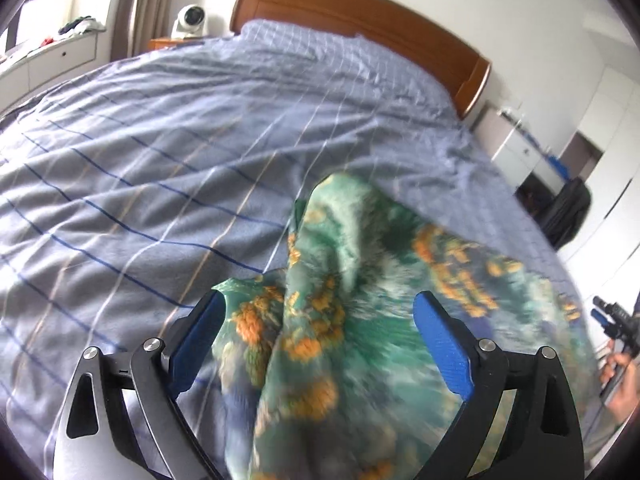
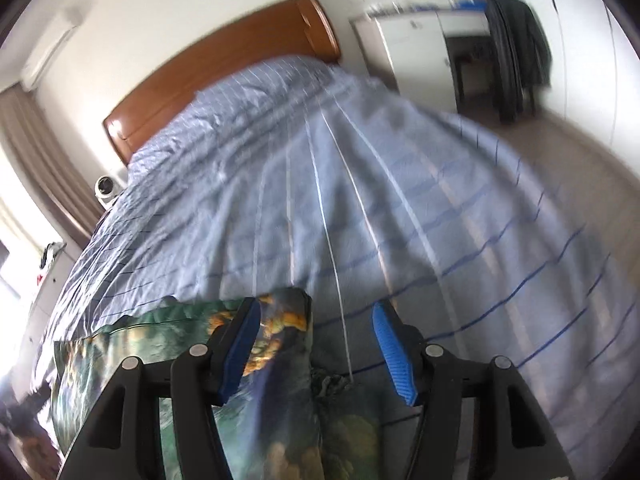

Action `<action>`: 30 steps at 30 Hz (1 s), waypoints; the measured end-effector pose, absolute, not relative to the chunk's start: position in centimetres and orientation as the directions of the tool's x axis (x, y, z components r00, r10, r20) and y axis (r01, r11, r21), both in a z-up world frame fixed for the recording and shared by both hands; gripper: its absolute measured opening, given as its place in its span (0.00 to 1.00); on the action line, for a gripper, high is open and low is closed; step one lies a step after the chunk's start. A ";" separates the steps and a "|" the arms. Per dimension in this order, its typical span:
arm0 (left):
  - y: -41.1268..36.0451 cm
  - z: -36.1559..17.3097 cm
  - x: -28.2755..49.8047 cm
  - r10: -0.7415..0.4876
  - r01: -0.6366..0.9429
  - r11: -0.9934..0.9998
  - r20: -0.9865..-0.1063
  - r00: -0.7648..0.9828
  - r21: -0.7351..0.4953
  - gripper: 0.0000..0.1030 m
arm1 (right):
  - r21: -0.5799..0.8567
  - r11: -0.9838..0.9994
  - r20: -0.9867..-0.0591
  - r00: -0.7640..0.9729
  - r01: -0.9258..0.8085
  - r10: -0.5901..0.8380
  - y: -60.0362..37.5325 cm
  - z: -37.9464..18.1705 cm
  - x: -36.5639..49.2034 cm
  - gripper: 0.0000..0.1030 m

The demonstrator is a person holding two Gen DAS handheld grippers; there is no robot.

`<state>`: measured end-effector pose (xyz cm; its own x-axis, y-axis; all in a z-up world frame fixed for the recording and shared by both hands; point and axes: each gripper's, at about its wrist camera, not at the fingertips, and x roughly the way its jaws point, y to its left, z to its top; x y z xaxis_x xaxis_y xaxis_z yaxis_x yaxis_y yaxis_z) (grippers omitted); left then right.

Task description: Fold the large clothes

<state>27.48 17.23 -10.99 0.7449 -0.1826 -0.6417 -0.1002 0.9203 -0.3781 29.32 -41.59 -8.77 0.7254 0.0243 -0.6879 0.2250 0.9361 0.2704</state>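
Observation:
A large green garment with orange flowers (image 1: 360, 280) lies bunched on the bed near its front edge. My left gripper (image 1: 320, 298) hovers over it with its blue pads (image 1: 440, 340) spread wide; a raised fold of the cloth sits between them, and neither pad presses on it. In the right wrist view the same garment (image 2: 280, 380) hangs down between and left of the fingers. My right gripper (image 2: 316, 306) is open; the cloth brushes the left pad (image 2: 240, 344) and a gap remains on the right. The right gripper (image 1: 616, 320) also shows at the left view's right edge, held by a hand (image 1: 620, 380).
The bed's blue-grey checked sheet (image 1: 180, 160) stretches back to a wooden headboard (image 1: 360, 12). A white round device (image 1: 190, 20) stands on a nightstand at the back left. A white cabinet (image 2: 416, 44) and a dark garment on a chair (image 2: 516, 52) stand past the bed's right side.

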 end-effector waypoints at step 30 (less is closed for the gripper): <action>18.6 -11.2 32.5 -0.059 -0.269 0.904 -0.719 0.692 -0.333 0.93 | 0.125 0.992 -0.747 0.656 -0.021 0.108 -33.4 -12.2 23.5 0.59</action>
